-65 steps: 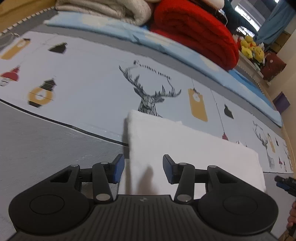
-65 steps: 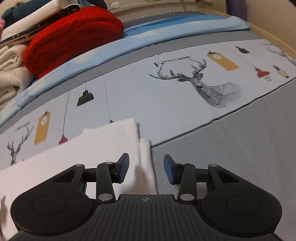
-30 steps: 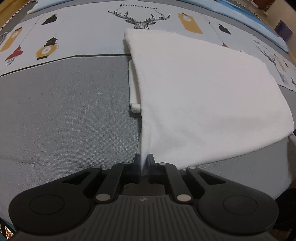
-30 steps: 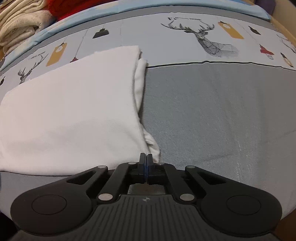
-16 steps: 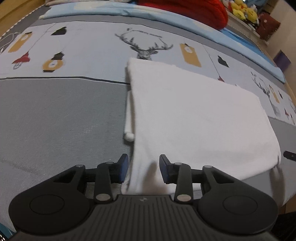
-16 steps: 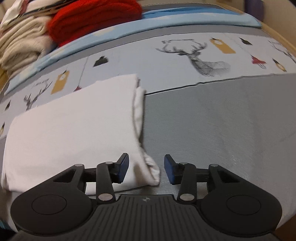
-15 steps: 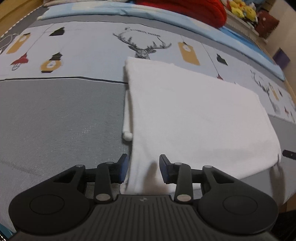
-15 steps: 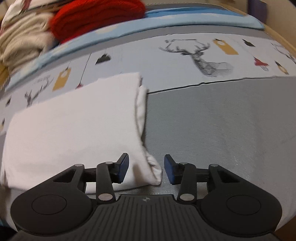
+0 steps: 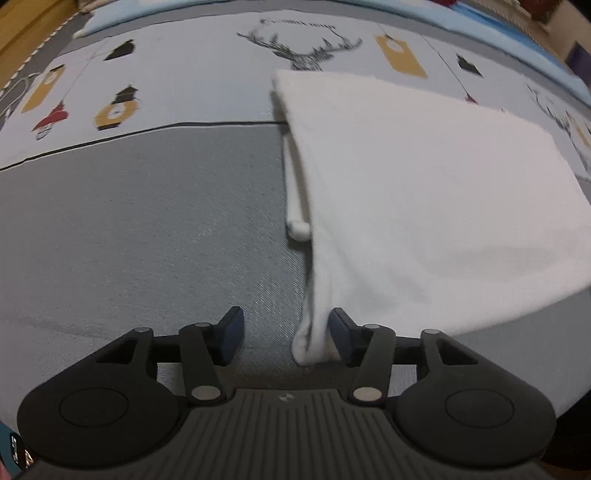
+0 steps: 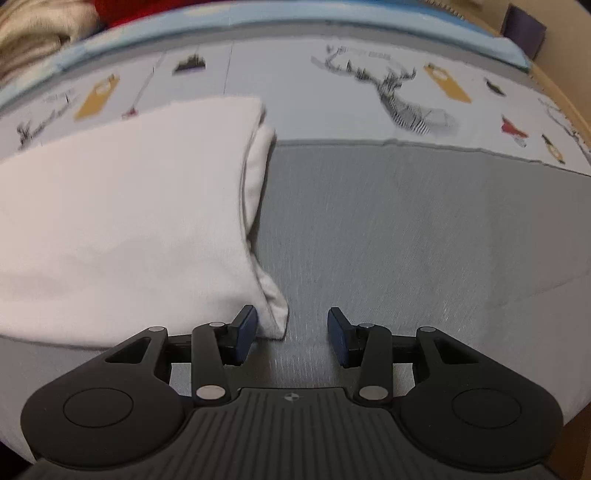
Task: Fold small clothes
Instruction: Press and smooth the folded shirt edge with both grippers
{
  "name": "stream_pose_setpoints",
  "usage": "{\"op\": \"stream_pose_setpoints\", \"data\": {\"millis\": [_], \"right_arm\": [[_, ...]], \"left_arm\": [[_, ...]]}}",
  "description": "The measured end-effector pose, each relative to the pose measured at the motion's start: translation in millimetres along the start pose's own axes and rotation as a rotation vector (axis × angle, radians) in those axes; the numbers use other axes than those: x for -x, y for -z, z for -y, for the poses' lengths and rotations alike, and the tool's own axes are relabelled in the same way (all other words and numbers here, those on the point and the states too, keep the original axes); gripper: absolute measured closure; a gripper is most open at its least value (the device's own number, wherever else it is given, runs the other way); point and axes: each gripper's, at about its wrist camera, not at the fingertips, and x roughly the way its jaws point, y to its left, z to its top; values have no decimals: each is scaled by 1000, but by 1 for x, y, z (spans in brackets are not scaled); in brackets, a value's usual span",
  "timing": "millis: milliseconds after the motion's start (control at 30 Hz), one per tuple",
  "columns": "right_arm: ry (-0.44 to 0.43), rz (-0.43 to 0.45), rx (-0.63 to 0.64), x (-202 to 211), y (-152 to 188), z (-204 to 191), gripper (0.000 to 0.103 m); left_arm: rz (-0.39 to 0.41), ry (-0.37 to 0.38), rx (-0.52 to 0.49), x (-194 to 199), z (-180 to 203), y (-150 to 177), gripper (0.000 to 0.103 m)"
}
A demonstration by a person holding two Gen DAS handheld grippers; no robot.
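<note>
Left wrist view: my left gripper (image 9: 284, 334) points steeply down at the bed cover (image 9: 147, 240), and its jaws have just been opening. They stand apart now, and the near left corner of the folded white garment (image 9: 424, 192) hangs down between them, close against the right-hand pad, with clear space on the other side; nothing is pinched. The garment lies flat across the line where the grey band of the cover meets the pale printed band, its far edge reaching up toward the deer print (image 9: 299, 51). A narrow rolled strip of the same white fabric (image 9: 295, 192) sticks out along its left edge, lying on the grey.

In the right wrist view my right gripper (image 10: 291, 334) is likewise tilted down over the grey band. Its jaws have parted within the last moment and are spread, holding nothing. The garment's near right corner (image 10: 273, 306) rests on the cover just beside the left-hand pad, reaching a little way into the gap. An inner layer of the fabric peeps out along the garment's right edge. Beyond the printed band runs a light blue strip (image 10: 295, 18), and a cream knitted pile (image 10: 33, 33) shows at the far left corner, blurred.
</note>
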Motion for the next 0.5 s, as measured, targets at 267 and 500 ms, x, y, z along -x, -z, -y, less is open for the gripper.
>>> {"op": "stream_pose_setpoints", "data": {"millis": [267,500], "right_arm": [[26,263,-141,55,-9,27,59],[-4,413,-141,92,2,41,58]], "left_arm": [[49,52,97,13,-7,-3,42],[40,37,133,10,-12,-8,42]]}}
